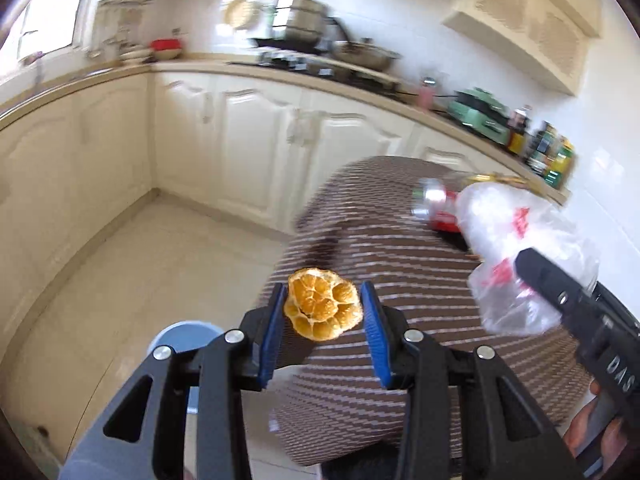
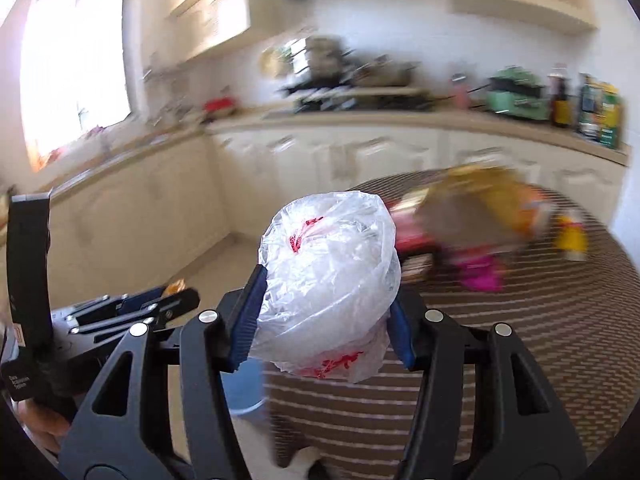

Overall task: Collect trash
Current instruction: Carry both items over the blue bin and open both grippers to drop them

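Holding trash in both hands right now, over a round surface point(image 1: 400, 392) with a brown striped woven cover. The left hand-held gripper point(image 1: 325, 312) sits bottom centre of the left wrist view, its blue pads point(image 1: 374, 328) partly closed and pinching a dried-out orange half point(image 1: 322, 304), cut face towards the camera. The fruit is lifted clear of the cover, right between the pads.

The right hand-held gripper point(image 2: 324, 328) is bottom centre of its own view, jaws about halfway and clamped on a crumpled clear plastic bag point(image 2: 328, 276) with red print. The bag bulges up above the pads and hangs a bit below them too. From the left wrist view you can see the same bag point(image 1: 520, 248) at the right edge of the frame with the black body of the other gripper beside it.

More rubbish is still lying on the surface, further back: a red and silver can point(image 1: 436, 208), and in the right wrist view a blurry yellow-brown packet point(image 2: 488, 204), something bright pink point(image 2: 480, 274) and a small yellow item point(image 2: 572, 236). A light blue bin point(image 1: 188, 332) pokes out low on the floor, just left of the surface's edge. Kitchen cabinets and a cluttered worktop run along the back, all motion-blurred.
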Available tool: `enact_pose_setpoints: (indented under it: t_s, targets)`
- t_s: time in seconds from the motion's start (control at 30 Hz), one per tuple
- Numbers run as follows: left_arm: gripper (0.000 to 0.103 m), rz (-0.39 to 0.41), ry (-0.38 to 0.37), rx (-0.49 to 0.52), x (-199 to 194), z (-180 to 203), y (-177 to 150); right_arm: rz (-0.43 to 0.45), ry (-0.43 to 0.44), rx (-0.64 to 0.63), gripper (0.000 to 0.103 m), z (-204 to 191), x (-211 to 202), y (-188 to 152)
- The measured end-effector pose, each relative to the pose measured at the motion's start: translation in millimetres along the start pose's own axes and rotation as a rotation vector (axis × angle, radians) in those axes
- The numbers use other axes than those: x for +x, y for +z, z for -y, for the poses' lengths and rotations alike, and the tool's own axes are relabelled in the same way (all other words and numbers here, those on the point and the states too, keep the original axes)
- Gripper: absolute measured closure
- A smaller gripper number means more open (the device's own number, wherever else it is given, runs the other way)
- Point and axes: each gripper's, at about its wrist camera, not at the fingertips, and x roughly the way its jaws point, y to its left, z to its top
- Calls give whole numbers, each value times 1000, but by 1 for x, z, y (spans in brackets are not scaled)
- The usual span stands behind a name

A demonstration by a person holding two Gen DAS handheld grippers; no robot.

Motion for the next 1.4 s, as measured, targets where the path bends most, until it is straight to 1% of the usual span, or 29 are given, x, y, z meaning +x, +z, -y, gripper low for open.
enact_pose_setpoints:
  t_s: [0.07, 0.17, 0.2, 0.27, 0.33, 0.37, 0.4, 0.43, 0.47, 0.53, 0.57, 0.6, 0.67, 0.7, 0.8, 0.83, 0.93, 1.03, 1.17, 1.27, 1.3, 1.4]
  targets:
    - [66, -16, 46, -46, 3, -30, -3, -50, 44, -32, 49, -25, 30, -5]
    - [66, -59, 125, -118, 19, -81, -10, -129, 108, -75, 49, -60, 79, -14]
    - [66, -85, 155, -145, 29, -101, -13, -149, 131, -85, 49, -69, 95, -17]
    - [66, -123, 187, -185, 45, -128, -20, -215, 150, -118, 49, -87, 137, -26]
    - [66, -173, 225, -232, 68, -161, -30, -284, 192, -115, 49, -99, 181, -37]
    - [66, -185, 232, -244, 73, -171, -32, -330, 203, -119, 49, -105, 204, -43]
    - [66, -207, 244, -261, 84, -185, -35, -348, 216, -117, 49, -111, 216, -48]
    - [66, -225, 251, -274, 94, -197, -38, -373, 236, -112, 48, -116, 238, -54]
    - [66, -252, 259, -290, 107, -209, -41, -401, 235, -119, 47, -122, 257, -61]
    - [66, -275, 269, -306, 122, -227, -47, -439, 259, -104, 45, -131, 290, -73]
    - [66, -286, 271, -314, 129, -236, -51, -470, 265, -96, 42, -134, 308, -79]
    - [66, -301, 274, -324, 140, -245, -52, -496, 263, -90, 42, -137, 321, -86]
    - [66, -321, 282, -332, 154, -254, -55, -518, 254, -79, 36, -138, 340, -93]
    - [66, -327, 283, -336, 159, -258, -56, -534, 240, -79, 36, -138, 349, -97]
    - [66, -349, 278, -352, 175, -269, -60, -544, 212, -76, 34, -135, 357, -101]
    - [66, -355, 278, -354, 180, -269, -62, -535, 177, -91, 34, -133, 359, -101]
    - [66, -372, 264, -357, 191, -269, -67, -516, 117, -100, 34, -123, 355, -100]
    - [66, -380, 255, -341, 200, -264, -67, -475, 68, -114, 33, -115, 346, -93]
    - [65, -372, 253, -323, 202, -257, -62, -420, 49, -123, 32, -114, 330, -87]
    - [64, -366, 264, -317, 199, -256, -55, -378, 53, -122, 32, -113, 316, -78]
    - [63, -359, 268, -318, 196, -254, -52, -372, 54, -121, 32, -119, 317, -75]
    - [58, -339, 265, -320, 187, -251, -44, -343, 52, -115, 31, -116, 303, -66]
